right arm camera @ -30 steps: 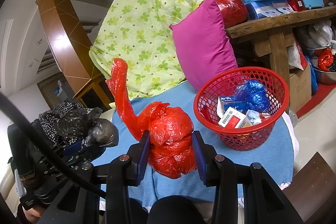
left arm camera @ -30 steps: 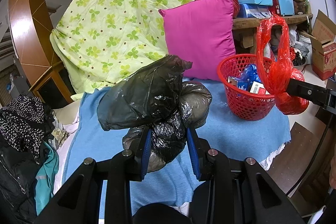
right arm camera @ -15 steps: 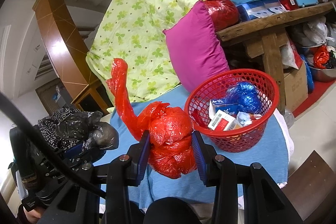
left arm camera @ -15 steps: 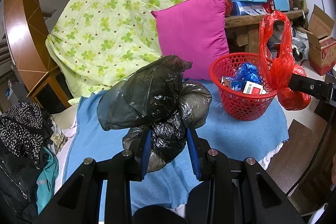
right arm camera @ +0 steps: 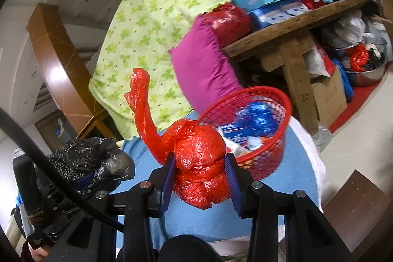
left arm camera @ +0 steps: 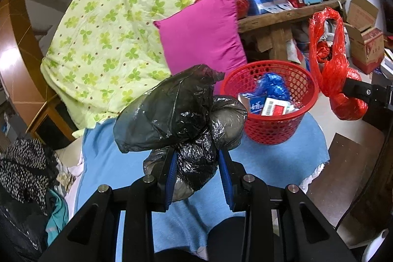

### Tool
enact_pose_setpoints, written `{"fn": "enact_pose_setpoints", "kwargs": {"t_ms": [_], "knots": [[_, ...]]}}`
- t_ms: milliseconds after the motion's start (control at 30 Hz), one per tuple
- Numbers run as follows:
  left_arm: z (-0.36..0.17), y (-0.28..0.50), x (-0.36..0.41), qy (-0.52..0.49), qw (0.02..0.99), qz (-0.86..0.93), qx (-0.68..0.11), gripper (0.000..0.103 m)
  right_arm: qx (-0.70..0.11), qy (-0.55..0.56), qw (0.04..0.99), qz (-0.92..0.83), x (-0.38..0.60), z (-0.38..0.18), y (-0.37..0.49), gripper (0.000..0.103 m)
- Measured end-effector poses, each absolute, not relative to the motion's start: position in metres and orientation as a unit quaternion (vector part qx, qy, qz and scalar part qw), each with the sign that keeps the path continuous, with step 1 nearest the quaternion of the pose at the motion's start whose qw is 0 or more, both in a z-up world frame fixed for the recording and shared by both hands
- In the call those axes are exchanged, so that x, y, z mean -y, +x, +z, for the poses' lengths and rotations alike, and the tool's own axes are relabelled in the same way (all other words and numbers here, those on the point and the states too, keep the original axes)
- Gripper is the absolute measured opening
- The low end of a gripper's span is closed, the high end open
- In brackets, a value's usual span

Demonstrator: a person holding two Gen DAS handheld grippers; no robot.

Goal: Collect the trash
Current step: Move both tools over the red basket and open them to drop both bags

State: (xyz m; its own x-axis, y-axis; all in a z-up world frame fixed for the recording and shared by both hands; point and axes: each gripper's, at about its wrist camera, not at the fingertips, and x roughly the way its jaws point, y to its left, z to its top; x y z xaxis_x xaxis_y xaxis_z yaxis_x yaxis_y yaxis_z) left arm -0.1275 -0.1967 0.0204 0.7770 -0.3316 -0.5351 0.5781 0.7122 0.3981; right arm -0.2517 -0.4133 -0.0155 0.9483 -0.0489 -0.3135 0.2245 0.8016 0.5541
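My left gripper (left arm camera: 197, 158) is shut on a crumpled black plastic bag (left arm camera: 179, 112) and holds it above the blue cloth (left arm camera: 110, 163). The bag also shows in the right wrist view (right arm camera: 98, 158). My right gripper (right arm camera: 201, 173) is shut on a knotted red plastic bag (right arm camera: 199, 158), held just left of and in front of the red mesh basket (right arm camera: 267, 151). In the left wrist view the red bag (left arm camera: 336, 80) hangs right of the basket (left arm camera: 272, 124). The basket holds a blue bag (left arm camera: 272, 87) and small cartons (left arm camera: 272, 109).
A magenta pillow (left arm camera: 203, 36) and a green flowered quilt (left arm camera: 110, 28) lie behind the basket. A wooden bench (right arm camera: 294, 36) stacked with boxes stands at the right, cardboard boxes (left arm camera: 363, 41) beyond. Dark clothes (left arm camera: 22, 168) lie at the left.
Both grippers moved forward and tilted, so the basket appears closer. The right gripper with the red bag has come nearer the basket's rim. Both bags stay gripped.
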Motion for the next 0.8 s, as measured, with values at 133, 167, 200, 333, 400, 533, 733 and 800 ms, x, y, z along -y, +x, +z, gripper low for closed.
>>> {"fn": "enact_pose_setpoints", "kwargs": {"t_ms": [133,167,200,333,400,533,733,800], "knots": [[0.017,-0.131,0.215,0.291,0.890,-0.274,-0.219,0.035,-0.140,0.318,0.933,-0.093,0.430,-0.021,-0.265,0.042],[0.016,-0.129,0.221,0.289,0.886,-0.283,-0.225,0.035,-0.139,0.320,0.932,-0.099,0.435,-0.022,-0.269,0.042],[0.016,-0.128,0.223,0.287,0.883,-0.290,-0.230,0.035,-0.138,0.323,0.931,-0.104,0.439,-0.023,-0.271,0.042],[0.014,-0.120,0.239,0.283,0.873,-0.313,-0.245,0.035,-0.131,0.335,0.924,-0.128,0.458,-0.027,-0.285,0.042],[0.013,-0.115,0.248,0.279,0.867,-0.325,-0.253,0.035,-0.129,0.341,0.921,-0.137,0.466,-0.028,-0.289,0.042],[0.010,-0.098,0.265,0.264,0.856,-0.349,-0.276,0.036,-0.128,0.349,0.916,-0.151,0.482,-0.027,-0.290,0.043],[0.013,-0.058,0.301,0.240,0.835,-0.388,-0.307,0.037,-0.128,0.366,0.908,-0.161,0.508,-0.020,-0.260,0.043],[0.015,-0.043,0.316,0.229,0.832,-0.396,-0.313,0.037,-0.127,0.369,0.906,-0.165,0.516,-0.017,-0.243,0.043]]}}
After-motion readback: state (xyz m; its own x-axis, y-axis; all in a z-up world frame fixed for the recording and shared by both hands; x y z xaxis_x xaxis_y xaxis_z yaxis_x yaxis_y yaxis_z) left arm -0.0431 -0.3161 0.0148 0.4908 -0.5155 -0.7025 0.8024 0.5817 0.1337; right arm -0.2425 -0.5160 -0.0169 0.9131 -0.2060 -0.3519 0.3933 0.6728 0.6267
